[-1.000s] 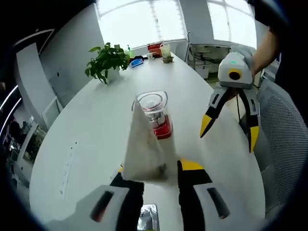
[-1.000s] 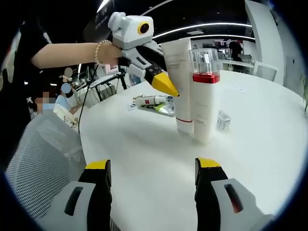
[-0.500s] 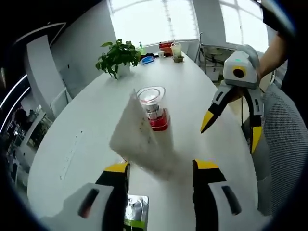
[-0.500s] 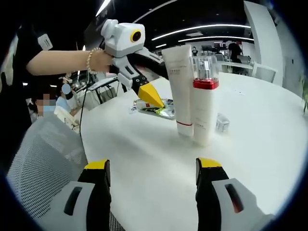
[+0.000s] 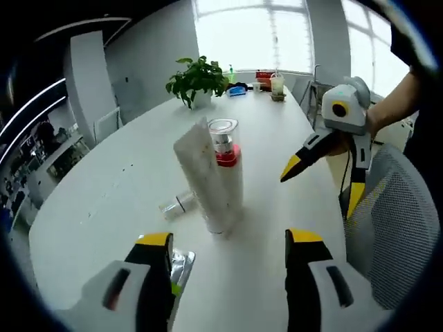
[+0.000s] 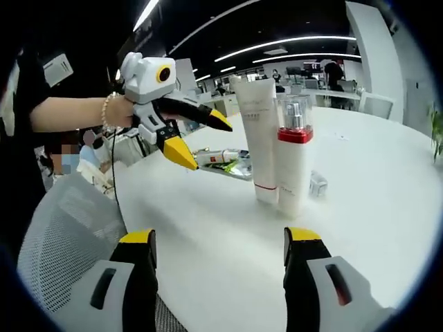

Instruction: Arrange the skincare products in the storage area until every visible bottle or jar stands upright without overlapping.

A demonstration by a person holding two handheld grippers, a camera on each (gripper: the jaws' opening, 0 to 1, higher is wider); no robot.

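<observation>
Both hand-held grippers, left (image 5: 225,242) and right (image 6: 217,238), open, empty; I'd next approach the small clear jar (image 5: 176,204) lying beside the upright white tube (image 5: 204,180) low; lift slowly.

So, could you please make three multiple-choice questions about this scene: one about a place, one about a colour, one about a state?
1. Where does the white tube stand?
A. right beside the pump bottle
B. on the chair
C. next to the potted plant

2. What colour is the band under the pump bottle's clear cap?
A. green
B. red
C. blue

3. How are the left gripper's jaws?
A. shut on the tube
B. shut on a jar
C. open, holding nothing

Answers: 1 A, both stand upright close together on the white table. 2 B, a red ring shows below the cap. 3 C, in the right gripper view its yellow tips are spread apart in the air.
</observation>
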